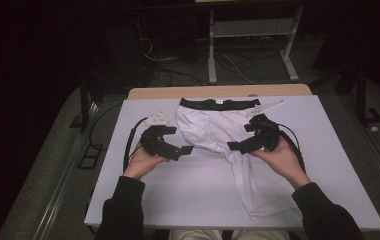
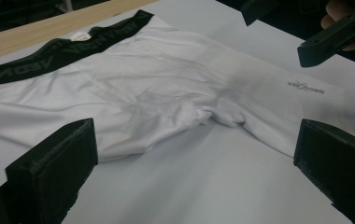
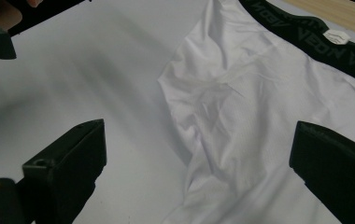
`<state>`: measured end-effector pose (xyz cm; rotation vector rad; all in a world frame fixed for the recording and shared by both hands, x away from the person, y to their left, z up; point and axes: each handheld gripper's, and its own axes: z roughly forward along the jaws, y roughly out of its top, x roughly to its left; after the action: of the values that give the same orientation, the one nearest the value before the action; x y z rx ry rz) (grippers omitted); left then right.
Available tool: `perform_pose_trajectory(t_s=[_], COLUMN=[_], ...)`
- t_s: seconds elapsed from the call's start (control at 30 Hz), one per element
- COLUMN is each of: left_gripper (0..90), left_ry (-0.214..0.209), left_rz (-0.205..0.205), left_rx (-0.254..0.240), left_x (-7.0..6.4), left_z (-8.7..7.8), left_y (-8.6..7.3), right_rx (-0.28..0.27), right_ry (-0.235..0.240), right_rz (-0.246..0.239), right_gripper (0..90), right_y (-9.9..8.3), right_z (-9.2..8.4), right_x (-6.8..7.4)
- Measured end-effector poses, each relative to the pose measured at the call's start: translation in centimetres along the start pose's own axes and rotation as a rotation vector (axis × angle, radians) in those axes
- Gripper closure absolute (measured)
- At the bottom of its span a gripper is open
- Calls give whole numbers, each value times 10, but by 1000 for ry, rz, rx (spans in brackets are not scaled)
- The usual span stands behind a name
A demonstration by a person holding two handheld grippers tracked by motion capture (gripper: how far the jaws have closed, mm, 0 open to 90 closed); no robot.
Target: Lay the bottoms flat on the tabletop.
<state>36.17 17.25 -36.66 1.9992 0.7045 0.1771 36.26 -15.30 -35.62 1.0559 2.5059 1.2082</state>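
White boxer briefs [image 1: 213,127] lie flat on the grey table [image 1: 153,195], black waistband [image 1: 218,104] at the far edge, one leg extending toward the person's right. The left gripper [image 1: 185,149] is positioned just left of the garment with jaws spread wide, grasping nothing. The right gripper [image 1: 235,145] hovers over the garment's right half, jaws likewise spread and empty. The garment is wrinkled at the crotch
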Motion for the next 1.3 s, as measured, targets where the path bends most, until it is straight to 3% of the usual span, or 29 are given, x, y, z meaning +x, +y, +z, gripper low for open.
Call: perform_pose_trajectory(t_s=[0.33,0.53,0.67,1.0,1.23,1.3], left_gripper=[2,2,2,2,2,2], left_ry=[67,89,116,155,156,155], left_rz=[-90,-141,-165,-160,-160,-152], left_rx=[-27,-34,-37,-38,-25,-25], left_x=[28,42,48,51,51,51], left_z=[-9,-10,-8,1,4,5], left_y=[-18,-30,-36,-41,-43,-43], right_rx=[42,68,84,145,197,206], right_ry=[14,29,52,65,7,0], right_rz=[-64,-89,-95,-107,-156,-154], right_gripper=[61,71,123,202,285,348], right_y=[28,35,37,40,39,37], right_z=[39,66,83,123,148,152], right_x=[12,15,16,21,24,23])
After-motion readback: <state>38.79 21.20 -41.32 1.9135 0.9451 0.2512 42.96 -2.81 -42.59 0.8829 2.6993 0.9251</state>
